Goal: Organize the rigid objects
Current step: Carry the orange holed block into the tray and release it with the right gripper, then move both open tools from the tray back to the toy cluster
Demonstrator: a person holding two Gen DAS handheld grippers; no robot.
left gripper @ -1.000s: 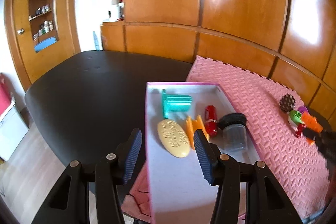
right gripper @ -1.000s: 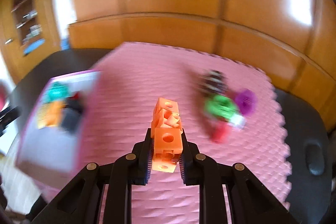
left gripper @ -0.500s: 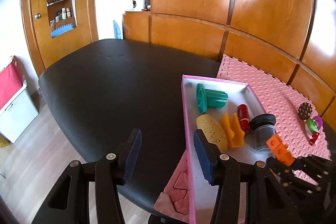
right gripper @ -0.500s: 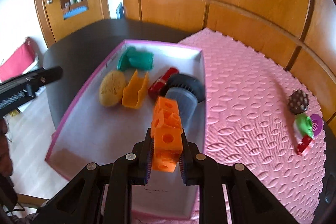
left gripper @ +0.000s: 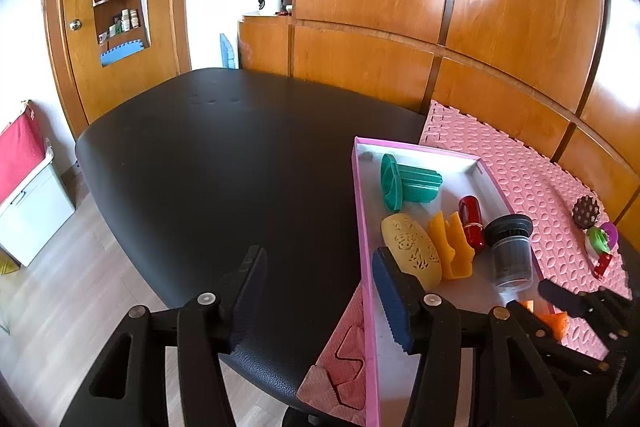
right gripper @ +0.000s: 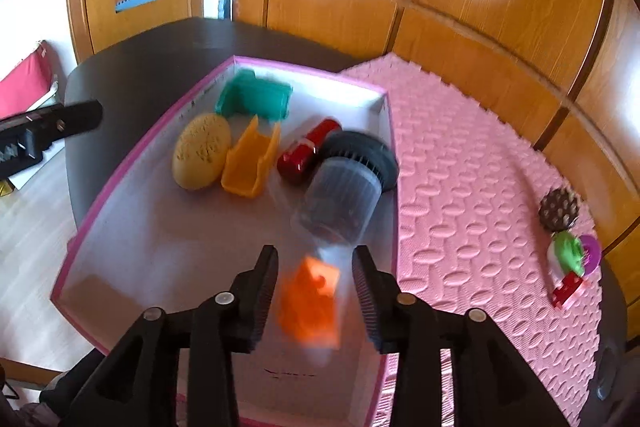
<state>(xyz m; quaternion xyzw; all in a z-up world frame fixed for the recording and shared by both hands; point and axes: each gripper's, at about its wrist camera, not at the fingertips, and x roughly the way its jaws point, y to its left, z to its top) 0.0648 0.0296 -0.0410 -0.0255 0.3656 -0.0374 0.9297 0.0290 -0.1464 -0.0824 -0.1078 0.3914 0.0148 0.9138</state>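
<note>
My right gripper [right gripper: 314, 255] hangs over the near end of the pink-rimmed white box [right gripper: 140, 147]. Its jaws are opening. The orange block [right gripper: 310, 301] lies blurred between them with a gap on each side, loose of the pads. In the box lie a teal piece [right gripper: 256, 99], a yellow oval [right gripper: 202, 151], an orange channel piece [right gripper: 250, 161], a red cylinder [right gripper: 306, 151] and a clear jar with a black lid [right gripper: 344, 195]. My left gripper [left gripper: 318, 255] stands open and holds nothing, astride the box's left rim [left gripper: 362, 211]; its jaws widen slightly.
The box rests partly on a pink foam mat [right gripper: 460, 167] and partly on a black table [left gripper: 224, 155]. On the mat's right side lie a brown studded ball [right gripper: 560, 209] and a green, purple and red toy [right gripper: 572, 259]. Wooden panels stand behind.
My right gripper carried the orange block from over the mat to over the box, then parted its jaws and let the block go. My left gripper shifted left to the box's rim.
</note>
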